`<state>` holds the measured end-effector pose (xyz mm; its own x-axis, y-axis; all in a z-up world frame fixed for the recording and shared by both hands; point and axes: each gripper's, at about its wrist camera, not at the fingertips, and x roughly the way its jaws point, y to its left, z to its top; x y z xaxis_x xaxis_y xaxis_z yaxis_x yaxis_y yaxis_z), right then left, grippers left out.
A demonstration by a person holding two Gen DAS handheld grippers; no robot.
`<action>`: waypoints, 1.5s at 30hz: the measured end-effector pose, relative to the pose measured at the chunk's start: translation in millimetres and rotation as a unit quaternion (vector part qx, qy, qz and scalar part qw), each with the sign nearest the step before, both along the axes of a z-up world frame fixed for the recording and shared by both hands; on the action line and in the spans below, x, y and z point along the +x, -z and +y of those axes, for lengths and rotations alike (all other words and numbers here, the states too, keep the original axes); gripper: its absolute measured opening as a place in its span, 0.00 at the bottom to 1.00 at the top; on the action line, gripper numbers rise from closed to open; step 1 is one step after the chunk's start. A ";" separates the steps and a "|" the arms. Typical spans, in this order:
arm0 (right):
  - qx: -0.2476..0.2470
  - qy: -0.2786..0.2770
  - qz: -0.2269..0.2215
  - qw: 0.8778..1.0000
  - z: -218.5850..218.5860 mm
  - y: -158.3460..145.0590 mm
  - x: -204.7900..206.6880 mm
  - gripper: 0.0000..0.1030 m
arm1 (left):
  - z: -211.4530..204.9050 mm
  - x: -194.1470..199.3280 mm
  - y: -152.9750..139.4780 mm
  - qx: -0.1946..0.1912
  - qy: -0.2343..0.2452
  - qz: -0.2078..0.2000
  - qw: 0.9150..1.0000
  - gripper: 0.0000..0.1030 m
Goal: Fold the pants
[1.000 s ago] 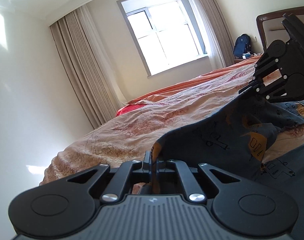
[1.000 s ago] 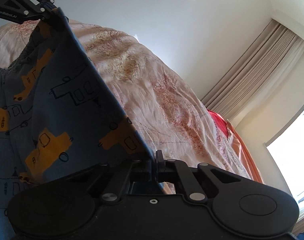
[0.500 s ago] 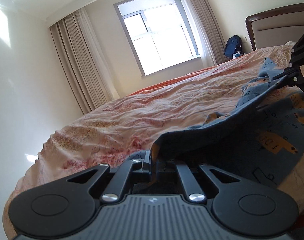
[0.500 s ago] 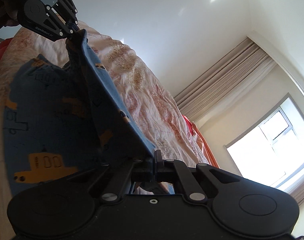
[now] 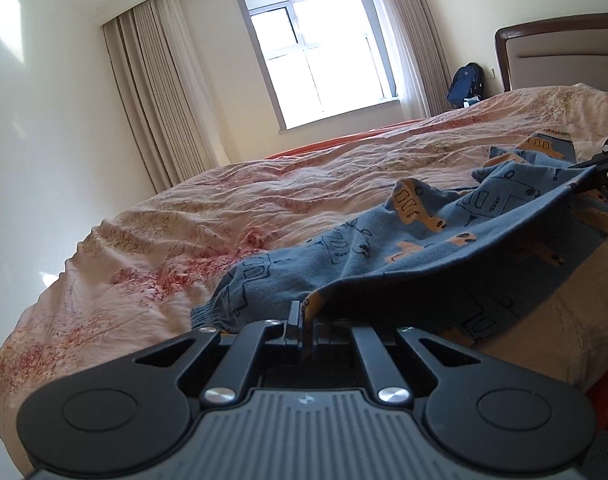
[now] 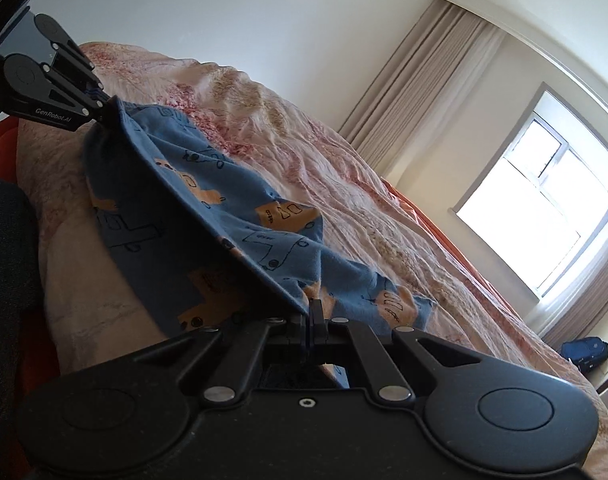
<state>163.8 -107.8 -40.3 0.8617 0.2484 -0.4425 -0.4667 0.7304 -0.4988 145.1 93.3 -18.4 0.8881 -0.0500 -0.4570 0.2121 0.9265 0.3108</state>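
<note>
The pants (image 5: 415, 256) are blue with orange and outlined vehicle prints; they lie on the bed near its front edge, also in the right wrist view (image 6: 208, 208). My left gripper (image 5: 305, 316) is shut on one end of the pants' near edge, low over the bed; it also shows in the right wrist view (image 6: 106, 114). My right gripper (image 6: 313, 312) is shut on the other end of that edge, and shows at the right edge of the left wrist view (image 5: 595, 166). The edge is stretched taut between them, with the rest of the cloth bunched on the bed behind it.
The bed has a rumpled pink floral cover (image 5: 232, 208) with a wooden headboard (image 5: 559, 52) at the right. A window (image 5: 323, 68) and curtains (image 5: 156, 100) are behind it. A blue backpack (image 5: 465, 84) sits by the wall. A person's dark-clothed leg (image 6: 4, 240) stands by the bed's edge.
Both grippers have lowered the held pants edge from up in the air down to the bed's near side. The cloth that hung down now lies on the cover.
</note>
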 end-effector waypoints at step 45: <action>0.242 0.246 0.090 0.934 -268.4 3.1 17.8 1.00 | -274.0 13.0 4.4 0.008 0.167 -0.013 0.986 1.00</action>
<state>181.6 -376.1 -43.4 0.8466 0.0515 -0.5298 -0.0604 0.9982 0.0006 158.2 -180.7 -22.8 0.8354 -0.3333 -0.4371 0.4952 0.8015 0.3352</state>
